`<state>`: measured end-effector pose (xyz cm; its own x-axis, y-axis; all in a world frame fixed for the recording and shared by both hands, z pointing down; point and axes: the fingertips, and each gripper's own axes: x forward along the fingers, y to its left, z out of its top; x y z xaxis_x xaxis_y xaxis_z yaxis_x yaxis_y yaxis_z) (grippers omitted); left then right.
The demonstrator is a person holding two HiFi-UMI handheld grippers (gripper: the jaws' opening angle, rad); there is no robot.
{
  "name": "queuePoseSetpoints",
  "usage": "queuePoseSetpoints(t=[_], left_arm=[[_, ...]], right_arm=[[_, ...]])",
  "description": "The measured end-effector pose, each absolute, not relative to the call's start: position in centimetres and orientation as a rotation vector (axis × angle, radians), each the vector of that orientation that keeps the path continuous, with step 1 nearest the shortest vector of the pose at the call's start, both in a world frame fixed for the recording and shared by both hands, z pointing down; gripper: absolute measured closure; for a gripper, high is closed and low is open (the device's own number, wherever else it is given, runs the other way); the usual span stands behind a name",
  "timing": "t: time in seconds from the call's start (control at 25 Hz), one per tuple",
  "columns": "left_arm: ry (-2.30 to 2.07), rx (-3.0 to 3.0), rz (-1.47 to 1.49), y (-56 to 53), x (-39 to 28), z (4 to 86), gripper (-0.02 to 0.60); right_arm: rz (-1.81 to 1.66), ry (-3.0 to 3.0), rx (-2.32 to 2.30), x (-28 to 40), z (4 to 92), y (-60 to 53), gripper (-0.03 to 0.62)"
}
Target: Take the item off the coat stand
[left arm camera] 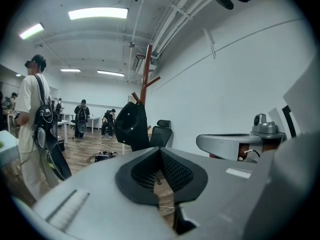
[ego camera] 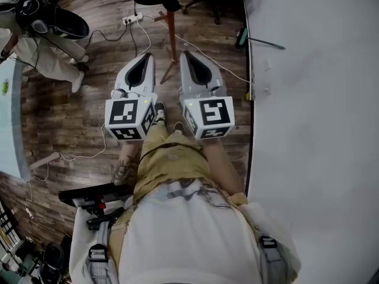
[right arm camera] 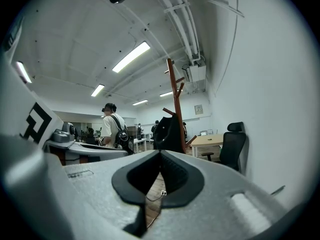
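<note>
Left gripper (ego camera: 146, 58) and right gripper (ego camera: 185, 55) side by side, both jaw pairs closed together, nothing between them. Ahead and well apart, black item (left arm camera: 131, 126) hangs on wooden coat stand (left arm camera: 146, 70), near white wall (left arm camera: 240, 94).

A: Who's at far left?
B: A person (left arm camera: 31, 109), standing.
A: By the right wall (right arm camera: 270, 84)?
B: A black office chair (right arm camera: 233, 145). A power strip (ego camera: 132, 19) lies on the wooden floor (ego camera: 65, 123).
</note>
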<state>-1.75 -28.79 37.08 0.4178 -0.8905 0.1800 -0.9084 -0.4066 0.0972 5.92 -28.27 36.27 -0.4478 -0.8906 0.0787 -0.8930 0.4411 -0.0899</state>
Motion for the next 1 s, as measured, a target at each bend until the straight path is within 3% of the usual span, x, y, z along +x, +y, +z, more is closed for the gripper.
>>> queuePoseSetpoints(t=[1.0], left_arm=[[-1.472,2.601,0.033,-44.0,-5.8,33.9,0.580]], right_arm=[[0.066,-2.524,1.800,2.0,34.4,-43.4,0.595]])
